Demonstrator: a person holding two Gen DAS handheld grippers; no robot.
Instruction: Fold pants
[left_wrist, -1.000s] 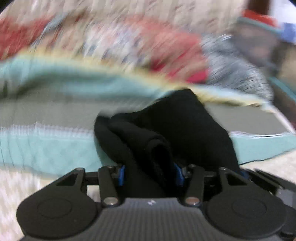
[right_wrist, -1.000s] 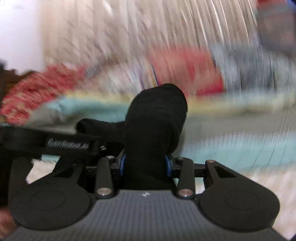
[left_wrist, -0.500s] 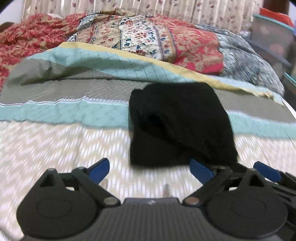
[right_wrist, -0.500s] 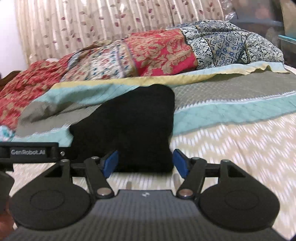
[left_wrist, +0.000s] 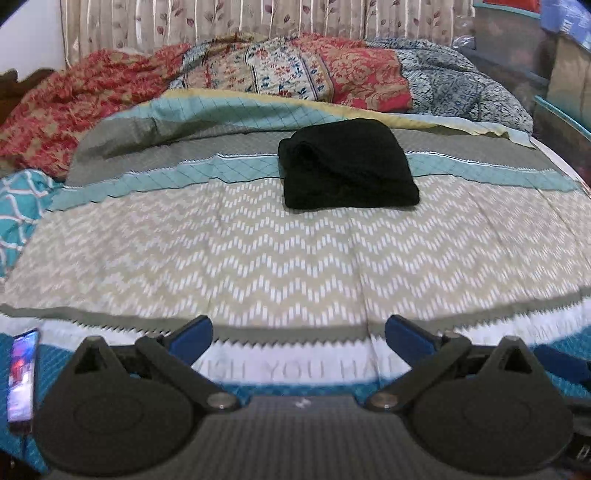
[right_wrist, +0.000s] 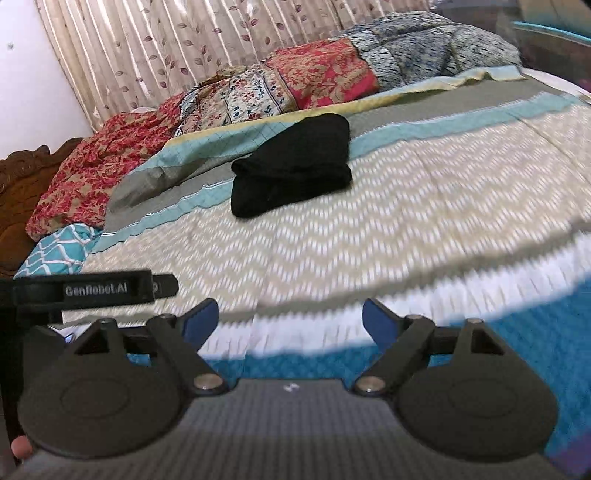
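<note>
The black pants (left_wrist: 347, 166) lie folded into a compact bundle on the bedspread, far ahead of both grippers. From the right wrist view the same pants (right_wrist: 291, 164) sit up and slightly left of centre. My left gripper (left_wrist: 299, 332) has its jaws still spreading wide, with nothing between the blue pads (left_wrist: 192, 334). My right gripper (right_wrist: 291, 319) is likewise opening, its blue pads (right_wrist: 380, 321) bare, well back near the foot of the bed. The left gripper's black strap (right_wrist: 92, 288) shows at the left of the right wrist view.
Patterned bedspread (left_wrist: 258, 243) covers the bed. Rumpled red and floral quilts (left_wrist: 295, 70) pile up behind the pants before a curtain. A phone (left_wrist: 22, 373) lies at the near left edge. A teal pillow (left_wrist: 18, 206) sits left; storage boxes (left_wrist: 517, 37) stand far right.
Both grippers let go of the black pants, spread their jaws and pulled back toward the foot of the bed; the folded pants stayed on the bedspread.
</note>
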